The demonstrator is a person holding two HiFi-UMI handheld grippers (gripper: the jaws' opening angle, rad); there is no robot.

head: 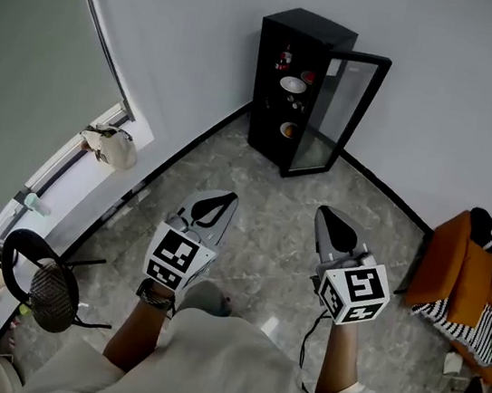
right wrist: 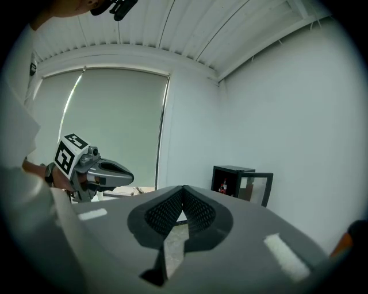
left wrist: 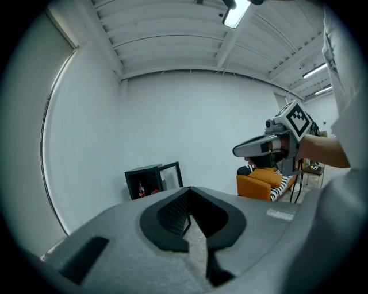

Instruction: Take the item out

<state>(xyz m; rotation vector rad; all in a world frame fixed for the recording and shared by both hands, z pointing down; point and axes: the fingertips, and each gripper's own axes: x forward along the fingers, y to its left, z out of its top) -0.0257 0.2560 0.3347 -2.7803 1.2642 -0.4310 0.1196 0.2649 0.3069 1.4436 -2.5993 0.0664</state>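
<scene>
The person stands on a grey marbled floor (head: pixel 268 231) facing a small black cabinet (head: pixel 310 28) set against the white wall, well apart from both grippers. Its glass door (head: pixel 336 113) is swung open to the right. Inside, on the top shelf, stands a bottle (head: pixel 286 58) with a red label, the print too small to read. A pale bowl (head: pixel 293 85) sits on the shelf below, and a round brownish thing (head: pixel 289 131), too small to identify, lies lower down. Nothing has been taken out; which of these is the item cannot be told.

The left gripper (head: pixel 223 199) points towards the cabinet with its jaws pressed together and nothing between them. The right gripper (head: pixel 326 214) is held level beside it, tips likewise meeting on nothing.

Each carries a cube with black-and-white square markers – left cube (head: pixel 177 259), right cube (head: pixel 355 294) – patterns only, no words. A pale label (left wrist: pixel 280 214) on the left gripper's body is too blurred to read.

At the right stands an orange armchair (head: pixel 455 268) with a striped cloth (head: pixel 465 324). At the left are a black chair (head: pixel 33 274) and a beige bag (head: pixel 112 145) on the window sill.
</scene>
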